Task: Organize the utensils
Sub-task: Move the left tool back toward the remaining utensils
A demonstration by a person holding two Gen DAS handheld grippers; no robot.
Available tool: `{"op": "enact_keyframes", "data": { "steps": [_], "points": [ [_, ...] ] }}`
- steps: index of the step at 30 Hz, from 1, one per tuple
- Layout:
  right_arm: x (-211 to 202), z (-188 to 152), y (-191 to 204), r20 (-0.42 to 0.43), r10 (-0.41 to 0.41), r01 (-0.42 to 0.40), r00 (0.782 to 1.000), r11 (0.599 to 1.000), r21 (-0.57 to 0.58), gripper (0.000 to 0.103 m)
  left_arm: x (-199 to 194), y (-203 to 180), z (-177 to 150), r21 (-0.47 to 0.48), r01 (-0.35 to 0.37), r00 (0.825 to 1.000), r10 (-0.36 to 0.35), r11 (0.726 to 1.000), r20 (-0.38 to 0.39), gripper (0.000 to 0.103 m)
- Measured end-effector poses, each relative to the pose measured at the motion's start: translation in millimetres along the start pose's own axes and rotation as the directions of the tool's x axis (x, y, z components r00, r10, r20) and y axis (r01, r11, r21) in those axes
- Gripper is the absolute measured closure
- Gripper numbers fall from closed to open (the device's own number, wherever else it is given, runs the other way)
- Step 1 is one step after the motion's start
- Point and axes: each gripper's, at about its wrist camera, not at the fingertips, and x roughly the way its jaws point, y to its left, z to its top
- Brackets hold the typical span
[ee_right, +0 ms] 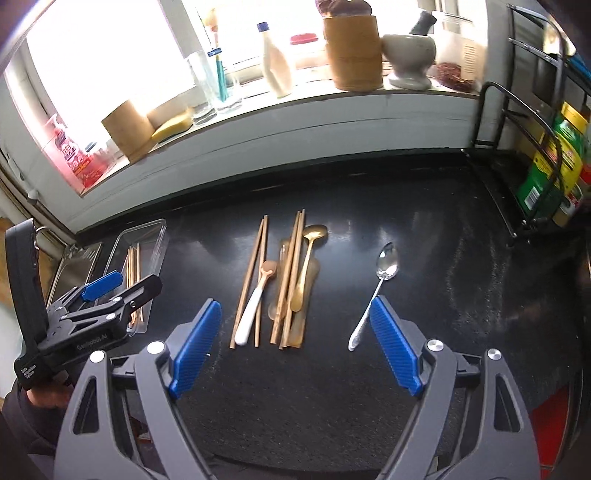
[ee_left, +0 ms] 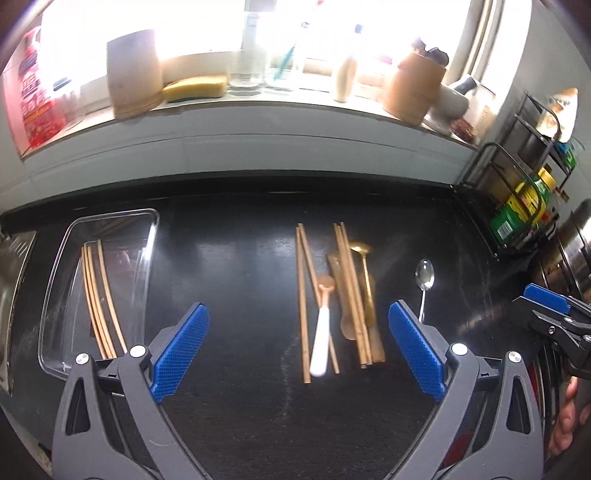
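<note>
A pale flat utensil [ee_right: 300, 314] lies half hidden under the chopsticks [ee_right: 291, 273] and gold spoon [ee_right: 308, 258] mid-counter. Both the left gripper [ee_left: 297, 349] and right gripper [ee_right: 295, 347] hang spread wide, holding nothing. The silver spoon [ee_right: 380, 280] lies apart; more chopsticks sit in the clear tray [ee_left: 110, 236].

Strong daylight pours in through the window [ee_left: 258, 22] behind the sill, blowing it out to near white in both views and washing the edges off the glass jar [ee_left: 247, 66] and bottle [ee_right: 277, 66] in front of it (their outlines go soft and hazy). The dark surface [ee_left: 240, 258] below the window stays dim, carrying pale streaky reflections and a bright glint on the metal spoon [ee_right: 386, 264]. Fisheye bending curves the sill, and the frame corners darken; the left view is slightly blurred.
</note>
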Motion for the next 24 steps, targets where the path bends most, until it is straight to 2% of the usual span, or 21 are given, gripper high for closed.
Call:
{"op": "enact_keyframes", "data": {
  "steps": [7,14,20,24],
  "points": [
    [-3.8,-3.4,-8.4,0.000,0.002,-0.002,1.000,1.000,-0.002,0.023,4.9,-7.1,1.1,0.012,-0.013,1.000,0.014,1.000,-0.010,0.008],
    [9.9,4.5,1.1,-0.022,0.004,-0.005,1.000,1.000,-0.022,0.023,20.1,-1.9,-1.0,0.027,-0.042,0.999,0.043,0.999,-0.030,0.008],
    [42.7,7.3,-2.6,-0.059,-0.031,0.028,0.998,0.999,-0.041,0.023,61.4,2.7,-3.1,0.088,-0.083,0.994,0.089,0.993,-0.069,0.008],
    [81.4,5.4,-7.5,-0.099,-0.076,0.069,0.992,0.995,-0.071,0.023,93.5,7.1,-3.4,0.120,-0.088,0.990,0.100,0.989,-0.095,0.008]
  ]
}}
